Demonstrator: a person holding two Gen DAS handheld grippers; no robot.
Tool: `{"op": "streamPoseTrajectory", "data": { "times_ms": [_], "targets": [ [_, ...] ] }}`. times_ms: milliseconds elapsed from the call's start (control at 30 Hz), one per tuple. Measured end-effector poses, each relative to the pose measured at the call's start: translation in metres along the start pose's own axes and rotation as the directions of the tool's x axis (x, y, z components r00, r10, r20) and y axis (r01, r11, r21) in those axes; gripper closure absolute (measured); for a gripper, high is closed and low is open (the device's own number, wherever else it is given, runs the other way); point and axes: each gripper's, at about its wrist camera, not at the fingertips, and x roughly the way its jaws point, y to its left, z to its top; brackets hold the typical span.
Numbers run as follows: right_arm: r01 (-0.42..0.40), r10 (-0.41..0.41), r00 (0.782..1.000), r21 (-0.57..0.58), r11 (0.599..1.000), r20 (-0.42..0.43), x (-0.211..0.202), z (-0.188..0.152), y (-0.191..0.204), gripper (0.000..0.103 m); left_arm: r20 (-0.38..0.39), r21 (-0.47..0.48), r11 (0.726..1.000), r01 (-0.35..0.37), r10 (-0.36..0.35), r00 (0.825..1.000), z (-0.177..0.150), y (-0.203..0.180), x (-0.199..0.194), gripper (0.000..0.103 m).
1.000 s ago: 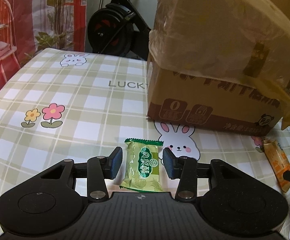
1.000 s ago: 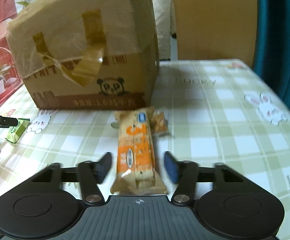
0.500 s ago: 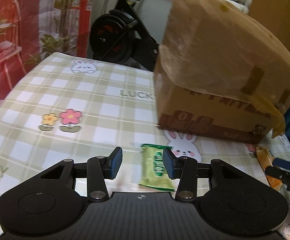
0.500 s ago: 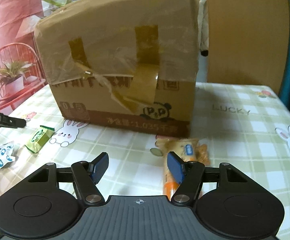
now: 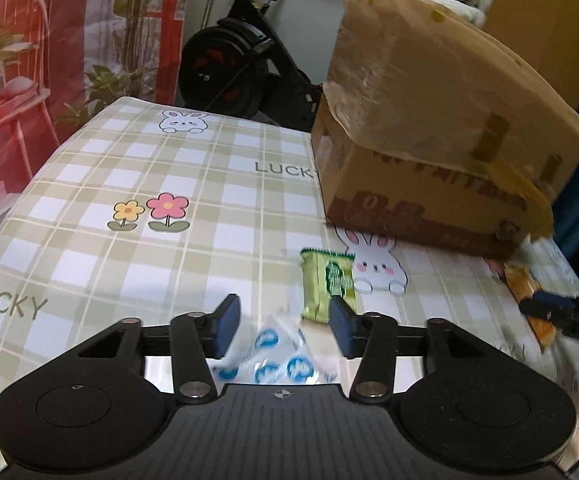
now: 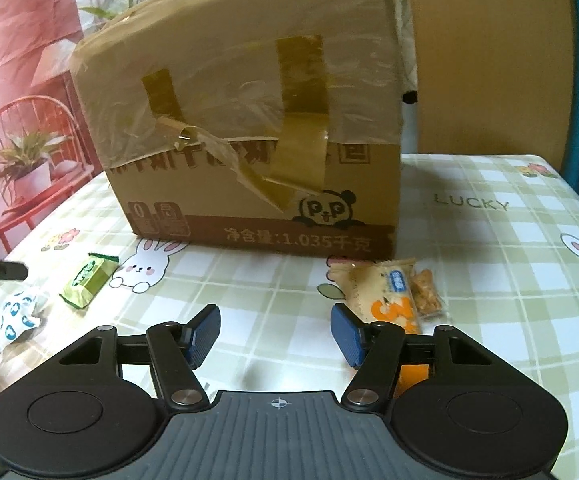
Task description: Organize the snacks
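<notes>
A green snack packet (image 5: pixel 328 282) lies on the checked tablecloth, just ahead of my left gripper's right finger; it also shows in the right wrist view (image 6: pixel 87 280). A white packet with blue spots (image 5: pixel 275 354) lies between and under the fingers of my left gripper (image 5: pixel 283 324), which is open and empty; this packet also shows in the right wrist view (image 6: pixel 16 315). An orange snack bar (image 6: pixel 385 294) with a small cracker packet (image 6: pixel 425 292) beside it lies to the right of my right gripper (image 6: pixel 275 334), which is open and empty.
A large taped cardboard box (image 6: pixel 249 140) stands on the table (image 5: pixel 129 240) behind the snacks; it also shows in the left wrist view (image 5: pixel 437 136). An exercise bike (image 5: pixel 241 64) stands beyond the far edge. A wooden panel (image 6: pixel 489 56) is behind the table.
Both grippers have pulled back and up from the snacks. The green packet left the left jaws and the spotted packet came into view there. The orange bar now lies right of the right gripper.
</notes>
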Motion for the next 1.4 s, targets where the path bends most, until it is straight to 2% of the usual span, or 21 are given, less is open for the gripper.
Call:
{"op": "streamPoseTrajectory", "data": {
  "times_ms": [167, 267, 533, 667, 833, 933, 1100, 1200, 1267, 1300, 1400],
  "targets": [
    [0.005, -0.005, 1.000, 0.039, 0.999, 0.005, -0.008, -0.010, -0.008, 0.047, -0.014, 0.021, 0.999, -0.027, 0.027, 1.000, -0.016, 0.006, -0.005, 0.042],
    [0.009, -0.009, 1.000, 0.049, 0.999, 0.009, -0.011, -0.013, -0.010, 0.047, -0.009, 0.003, 0.999, -0.035, 0.035, 0.999, -0.020, 0.010, -0.009, 0.042],
    [0.031, -0.031, 0.999, 0.017, 0.999, 0.044, -0.019, -0.008, -0.008, 0.047, 0.018, -0.014, 1.000, -0.007, 0.007, 1.000, -0.014, -0.003, -0.007, 0.042],
    [0.084, -0.082, 0.993, -0.021, 0.996, 0.082, -0.021, 0.004, -0.019, 0.048, 0.017, -0.026, 1.000, 0.012, -0.012, 1.000, -0.009, -0.012, 0.003, 0.043],
    [0.167, -0.169, 0.981, 0.029, 0.986, 0.097, -0.012, 0.023, -0.062, 0.073, 0.019, -0.049, 0.999, 0.020, -0.019, 1.000, -0.002, -0.024, 0.017, 0.043],
    [0.186, -0.188, 0.981, 0.037, 0.982, 0.055, 0.003, 0.027, -0.083, 0.077, 0.017, -0.050, 0.999, 0.011, -0.010, 1.000, 0.002, -0.032, 0.026, 0.043],
    [0.141, -0.141, 0.990, 0.029, 0.990, -0.005, 0.023, 0.023, -0.090, 0.077, 0.015, -0.020, 0.999, -0.028, 0.029, 0.999, 0.005, -0.041, 0.038, 0.043],
    [0.138, -0.137, 0.990, 0.033, 0.990, -0.024, 0.033, 0.019, -0.087, 0.078, 0.000, -0.013, 0.999, -0.046, 0.046, 0.999, 0.005, -0.043, 0.045, 0.042],
    [0.142, -0.141, 0.990, 0.036, 0.989, -0.017, 0.036, 0.018, -0.088, 0.080, -0.015, -0.002, 0.998, -0.061, 0.061, 0.998, 0.006, -0.046, 0.051, 0.042],
    [0.148, -0.148, 0.989, 0.030, 0.988, -0.018, 0.036, 0.018, -0.087, 0.087, -0.029, 0.005, 0.998, -0.069, 0.069, 0.997, 0.006, -0.048, 0.055, 0.042],
    [0.145, -0.145, 0.989, 0.032, 0.989, -0.016, 0.036, 0.018, -0.087, 0.088, -0.059, 0.021, 0.995, -0.093, 0.094, 0.994, 0.009, -0.052, 0.066, 0.042]
  ]
}}
